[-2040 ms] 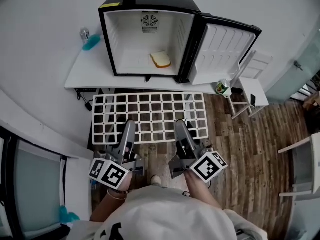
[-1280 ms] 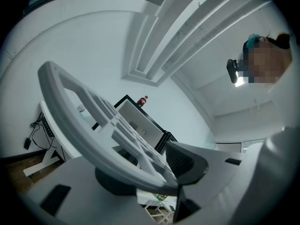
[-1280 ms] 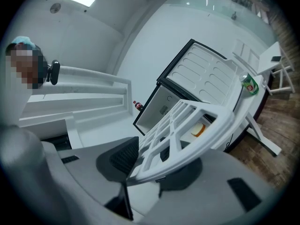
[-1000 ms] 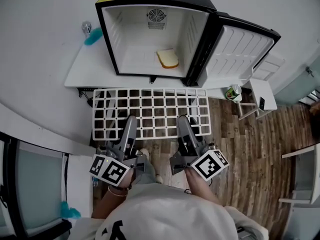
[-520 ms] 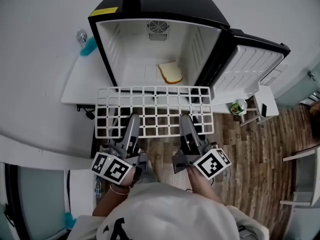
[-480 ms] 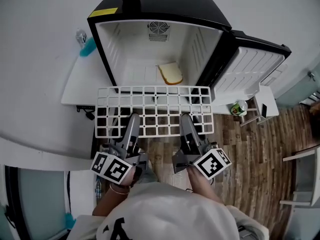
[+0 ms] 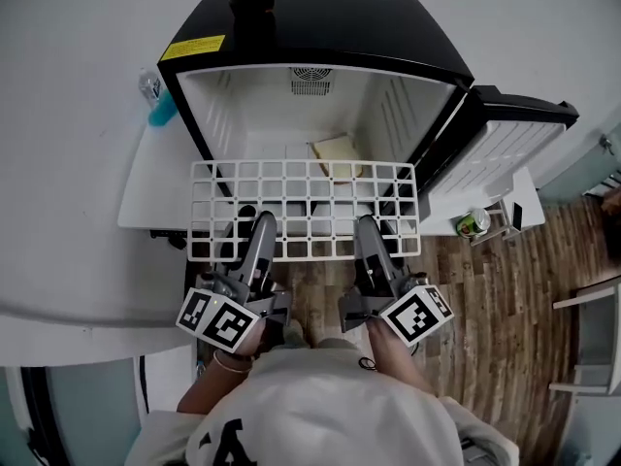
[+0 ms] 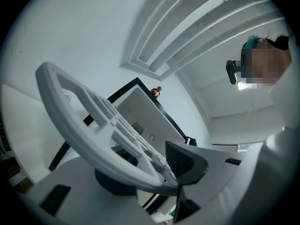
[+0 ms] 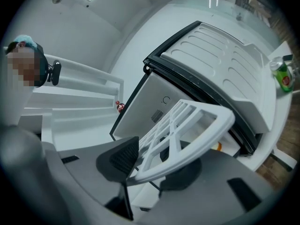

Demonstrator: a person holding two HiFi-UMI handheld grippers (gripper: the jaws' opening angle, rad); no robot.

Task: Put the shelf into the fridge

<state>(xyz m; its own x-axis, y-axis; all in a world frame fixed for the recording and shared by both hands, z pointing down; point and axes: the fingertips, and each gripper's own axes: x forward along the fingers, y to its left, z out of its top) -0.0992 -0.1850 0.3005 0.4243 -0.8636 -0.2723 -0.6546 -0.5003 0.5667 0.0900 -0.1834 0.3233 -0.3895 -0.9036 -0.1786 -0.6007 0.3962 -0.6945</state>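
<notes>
Holding one white plastic grid shelf [image 7: 303, 204], level, at the open mouth of the black mini fridge [image 7: 330, 22] on the white table [image 7: 146, 187]. I am clamping its near rim in the fingers [image 8: 185, 159] of left gripper [image 7: 263, 221] and right gripper [image 7: 369, 223]. Hazard: I am judging that a skewed entry could be jamming a corner against the side-wall ribs [image 7: 225, 115].

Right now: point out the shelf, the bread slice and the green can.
shelf [image 9: 195, 148], right gripper view, on its outer rim.
bread slice [image 7: 335, 150], head view, middle of the slice.
green can [image 7: 474, 223], head view, on its top end.
</notes>
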